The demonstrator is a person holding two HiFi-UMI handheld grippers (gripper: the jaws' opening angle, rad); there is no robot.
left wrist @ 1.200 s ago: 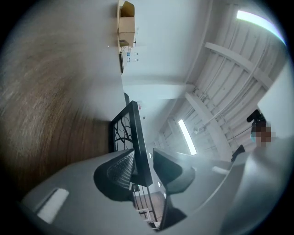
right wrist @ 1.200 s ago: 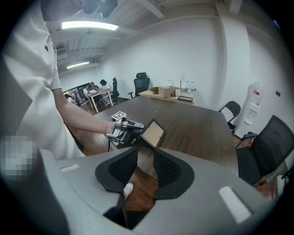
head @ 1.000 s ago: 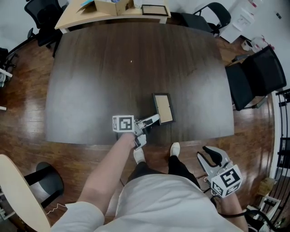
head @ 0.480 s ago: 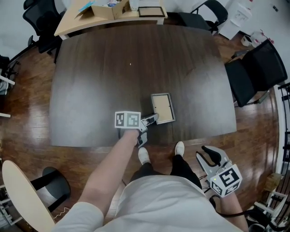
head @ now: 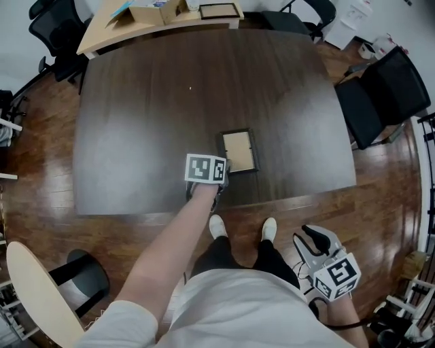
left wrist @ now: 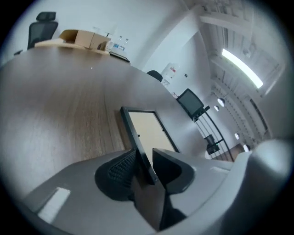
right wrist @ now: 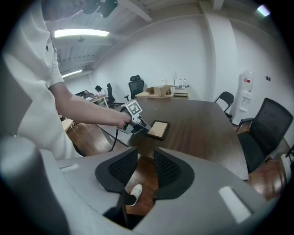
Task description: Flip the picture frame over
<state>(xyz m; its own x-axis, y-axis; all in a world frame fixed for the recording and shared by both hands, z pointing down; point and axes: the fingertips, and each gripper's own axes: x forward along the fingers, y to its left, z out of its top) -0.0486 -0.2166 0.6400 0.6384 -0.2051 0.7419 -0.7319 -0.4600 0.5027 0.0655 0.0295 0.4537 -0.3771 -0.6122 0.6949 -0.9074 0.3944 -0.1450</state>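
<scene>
There are two grippers, one in each hand, and each carries one cube with square markers. The left gripper (head: pixel 225 166) (left wrist: pixel 146 166) reaches over the near edge of the dark bench (head: pixel 136 122), its cube (head: pixel 206 168) facing up. Its jaws are clamped on one black picture frame (head: pixel 238 151) (left wrist: pixel 149 131), pinching the thin rim of the near left side. The frame stretches away from the gripper across the bench, with its tan panel facing up. I cannot tell whether the gripped edge is lifted off the bench.

Far beyond this gripper, a second frame (head: pixel 219 10) lies on a light wooden table (head: pixel 102 34) at the far side of the bench.

Two white shoes (head: pixel 217 226) stand on the wooden floor (head: pixel 380 197) between the two grippers.

The right gripper (head: pixel 315 238) (right wrist: pixel 145 167) hangs low at the person's right, well away from the bench and the frame. Its jaws stand a little apart and grip nothing; floor and one shoe show through the gap.
</scene>
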